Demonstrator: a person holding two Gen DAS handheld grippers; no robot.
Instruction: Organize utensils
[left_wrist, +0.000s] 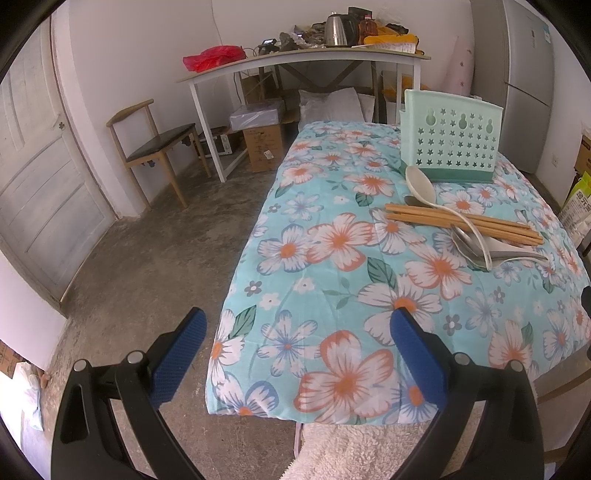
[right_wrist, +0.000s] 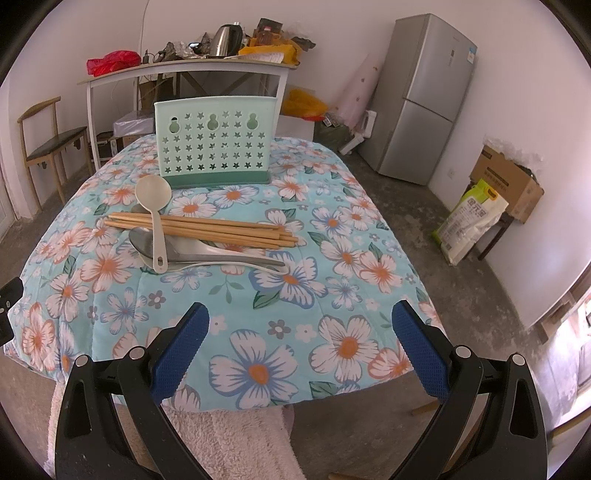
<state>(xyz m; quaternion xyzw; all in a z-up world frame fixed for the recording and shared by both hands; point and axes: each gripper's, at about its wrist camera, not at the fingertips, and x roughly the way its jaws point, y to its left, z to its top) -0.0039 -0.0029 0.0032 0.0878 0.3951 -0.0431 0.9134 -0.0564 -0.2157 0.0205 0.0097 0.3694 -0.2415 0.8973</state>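
Note:
A pale green perforated utensil holder (right_wrist: 215, 143) stands upright on the floral cloth; it also shows in the left wrist view (left_wrist: 452, 142). In front of it lies a pile: several wooden chopsticks (right_wrist: 207, 229), a white plastic spoon (right_wrist: 153, 206) across them, and metal spoons (right_wrist: 192, 249) beneath. The same pile shows in the left wrist view, with chopsticks (left_wrist: 461, 221), white spoon (left_wrist: 421, 182) and metal spoons (left_wrist: 469, 247). My left gripper (left_wrist: 299, 321) is open and empty above the table's near left edge. My right gripper (right_wrist: 299, 317) is open and empty above the near edge, short of the pile.
The table wears a blue floral cloth (right_wrist: 295, 295). Behind it stands a white side table (left_wrist: 295, 61) with a kettle and clutter. A wooden chair (left_wrist: 155, 144) and door are at left, a grey fridge (right_wrist: 424, 96) and boxes (right_wrist: 506, 181) at right.

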